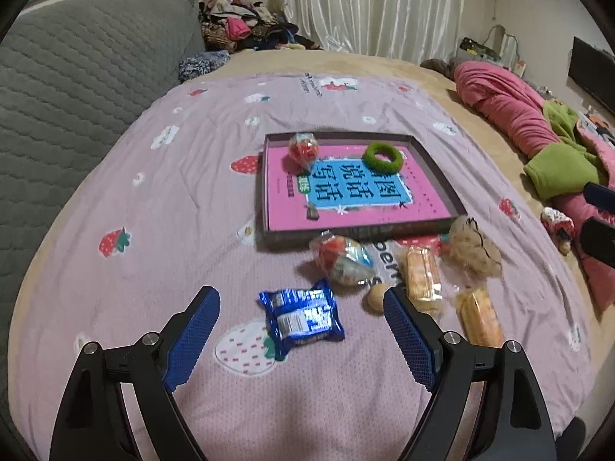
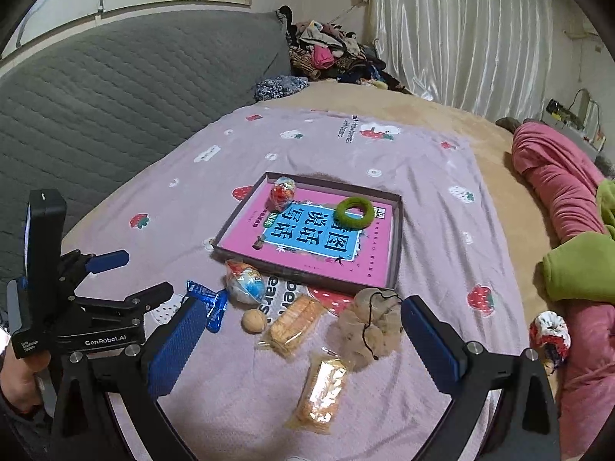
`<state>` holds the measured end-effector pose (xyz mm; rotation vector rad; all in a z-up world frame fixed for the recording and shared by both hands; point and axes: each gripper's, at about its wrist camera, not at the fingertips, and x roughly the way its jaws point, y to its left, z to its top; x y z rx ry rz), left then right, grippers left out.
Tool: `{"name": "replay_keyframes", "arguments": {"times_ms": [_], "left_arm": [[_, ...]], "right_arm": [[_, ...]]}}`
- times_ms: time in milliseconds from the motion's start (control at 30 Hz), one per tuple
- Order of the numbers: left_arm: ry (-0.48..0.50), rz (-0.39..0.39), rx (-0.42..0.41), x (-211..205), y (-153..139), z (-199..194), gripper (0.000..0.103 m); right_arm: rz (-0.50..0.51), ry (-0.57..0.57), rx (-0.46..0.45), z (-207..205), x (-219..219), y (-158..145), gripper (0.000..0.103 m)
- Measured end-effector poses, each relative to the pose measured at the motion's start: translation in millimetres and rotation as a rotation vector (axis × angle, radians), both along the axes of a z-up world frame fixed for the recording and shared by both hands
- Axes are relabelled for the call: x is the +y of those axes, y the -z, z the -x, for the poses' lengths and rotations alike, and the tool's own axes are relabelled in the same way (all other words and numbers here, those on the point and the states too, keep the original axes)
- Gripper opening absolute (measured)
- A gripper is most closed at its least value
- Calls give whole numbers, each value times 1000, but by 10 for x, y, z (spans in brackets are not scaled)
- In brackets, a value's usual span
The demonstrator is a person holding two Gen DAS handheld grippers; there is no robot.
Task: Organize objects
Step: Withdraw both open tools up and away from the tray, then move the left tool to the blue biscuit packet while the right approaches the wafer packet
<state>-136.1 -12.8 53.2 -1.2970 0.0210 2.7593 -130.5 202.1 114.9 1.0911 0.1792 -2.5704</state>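
Note:
A shallow box tray [image 1: 434,161] [image 2: 398,238] with a pink book cover inside lies on the lilac sheet. In it are a green ring [image 1: 383,157] [image 2: 354,212] and a red-and-clear wrapped egg toy [image 1: 303,148] [image 2: 283,192]. In front of the tray lie a second wrapped egg toy [image 1: 342,259] [image 2: 245,282], a blue snack packet [image 1: 301,317] [image 2: 207,301], a walnut [image 1: 377,297] [image 2: 253,320], two cracker packs [image 1: 421,274] [image 1: 480,317] [image 2: 294,322] [image 2: 323,393] and a beige mesh pouch [image 1: 474,247] [image 2: 371,330]. My left gripper [image 1: 301,336] [image 2: 130,272] is open, just short of the blue packet. My right gripper [image 2: 296,349] is open over the cracker packs.
A grey quilted headboard [image 1: 77,88] stands at the left. A clothes pile [image 1: 246,27] sits at the back. Pink and green bedding [image 1: 538,134] [image 2: 569,230] lies along the right, with a small patterned pouch [image 2: 549,332] beside it.

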Motion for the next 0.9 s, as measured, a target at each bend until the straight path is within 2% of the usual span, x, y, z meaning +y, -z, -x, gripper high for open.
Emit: {"name": "replay_keyframes", "arguments": {"times_ms": [400,900], "left_arm": [[7,8,2,74,-28,-184,88],[8,12,-18,153,66,-317,88]], "right_arm": [[38,12,-25,-153,143,37,102],[22,38,-39,-319,276,134,102]]}}
